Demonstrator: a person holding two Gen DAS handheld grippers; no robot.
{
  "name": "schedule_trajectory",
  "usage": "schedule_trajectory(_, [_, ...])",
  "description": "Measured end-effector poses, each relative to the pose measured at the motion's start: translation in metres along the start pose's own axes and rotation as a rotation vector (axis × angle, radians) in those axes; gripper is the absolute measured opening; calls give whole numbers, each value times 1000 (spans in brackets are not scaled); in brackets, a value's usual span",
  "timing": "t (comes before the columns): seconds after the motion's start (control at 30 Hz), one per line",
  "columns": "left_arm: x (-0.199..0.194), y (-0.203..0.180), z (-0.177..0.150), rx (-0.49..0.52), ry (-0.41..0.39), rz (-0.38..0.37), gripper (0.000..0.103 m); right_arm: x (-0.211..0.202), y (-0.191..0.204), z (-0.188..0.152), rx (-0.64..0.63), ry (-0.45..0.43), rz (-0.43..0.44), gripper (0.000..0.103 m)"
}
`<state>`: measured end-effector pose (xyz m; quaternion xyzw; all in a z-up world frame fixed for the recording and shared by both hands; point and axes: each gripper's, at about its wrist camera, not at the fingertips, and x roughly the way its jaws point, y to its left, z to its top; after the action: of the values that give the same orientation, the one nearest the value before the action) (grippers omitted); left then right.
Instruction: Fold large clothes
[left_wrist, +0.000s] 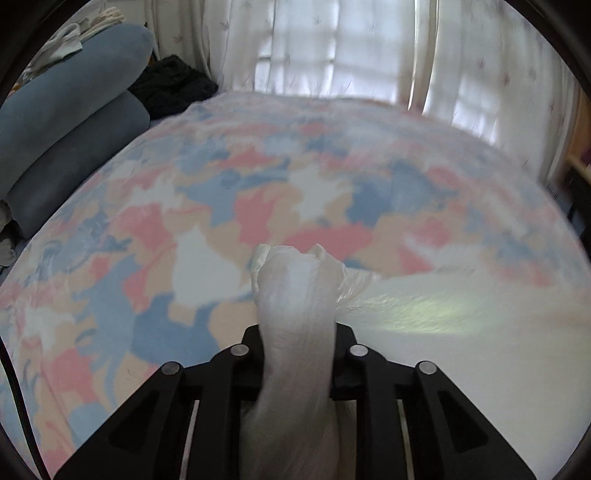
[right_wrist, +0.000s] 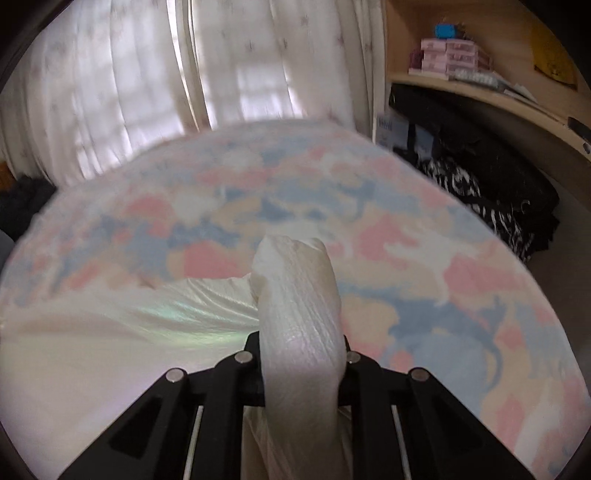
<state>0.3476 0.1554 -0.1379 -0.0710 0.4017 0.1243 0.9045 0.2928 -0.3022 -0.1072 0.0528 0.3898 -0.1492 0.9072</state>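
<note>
Pinching bunched white garment (left_wrist: 295, 332), left gripper (left_wrist: 297, 295) and right gripper (right_wrist: 295, 295) grip it; no writing legible.

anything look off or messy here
Nothing is damaged or spilled. The white garment is bunched thick in the left gripper and the right gripper, not yet flat on the bed. Dark clothes lie heaped beside it.

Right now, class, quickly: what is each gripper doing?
Left gripper: shut on the white garment.
Right gripper: shut on the same garment, at another bunched part.
</note>
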Motion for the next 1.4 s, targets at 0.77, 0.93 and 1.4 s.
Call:
schedule_trajectory(0.77, [-29, 16, 15, -57, 52, -83, 44, -12, -13, 4, 45, 87, 22, 38])
schedule_trajectory(0.93, [-56, 7, 26, -80, 14, -107, 49, -59, -3, 22, 108, -23, 95, 52])
schedule_trajectory(1.4, [-111, -37, 31, 13, -302, 129, 60, -83, 152, -5, -215, -79, 231, 55])
